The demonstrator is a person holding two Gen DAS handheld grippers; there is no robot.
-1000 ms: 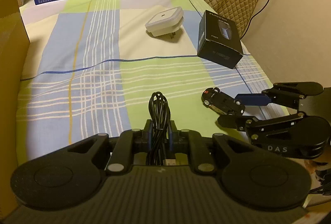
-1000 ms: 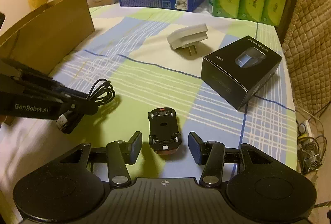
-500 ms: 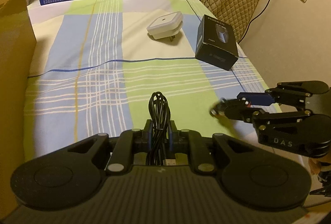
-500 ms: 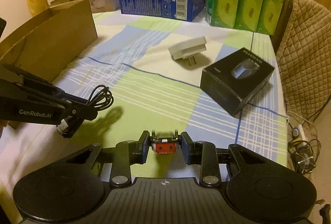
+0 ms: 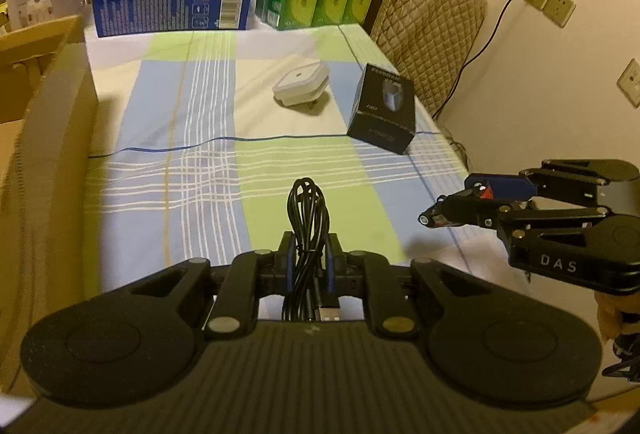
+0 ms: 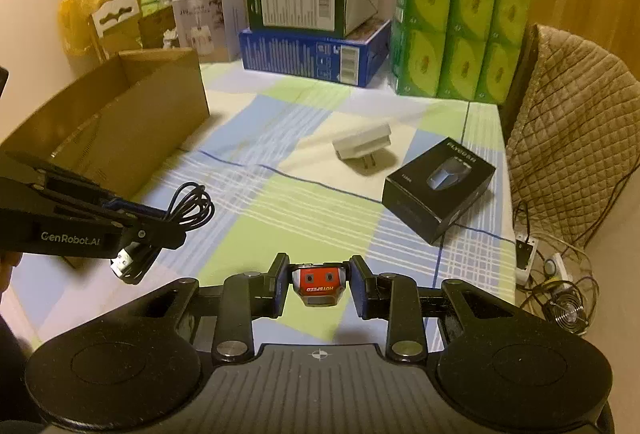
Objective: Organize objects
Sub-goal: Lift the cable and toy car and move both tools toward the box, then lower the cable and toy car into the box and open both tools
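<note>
Both grippers loaded, both lifted clear of the table (image 6: 360,218). Left gripper (image 5: 308,266) is clamped on the coiled black cable (image 5: 307,209); right gripper (image 6: 318,284) is clamped on the small toy car (image 6: 318,284), red underside toward the camera. Looks like the carry step. The open cardboard box (image 6: 120,121) sits far left, the likely drop spot. Next move: swing both left over the box, then release. White plug adapter (image 6: 362,147) and black product box (image 6: 436,189) wait on the right.
</note>
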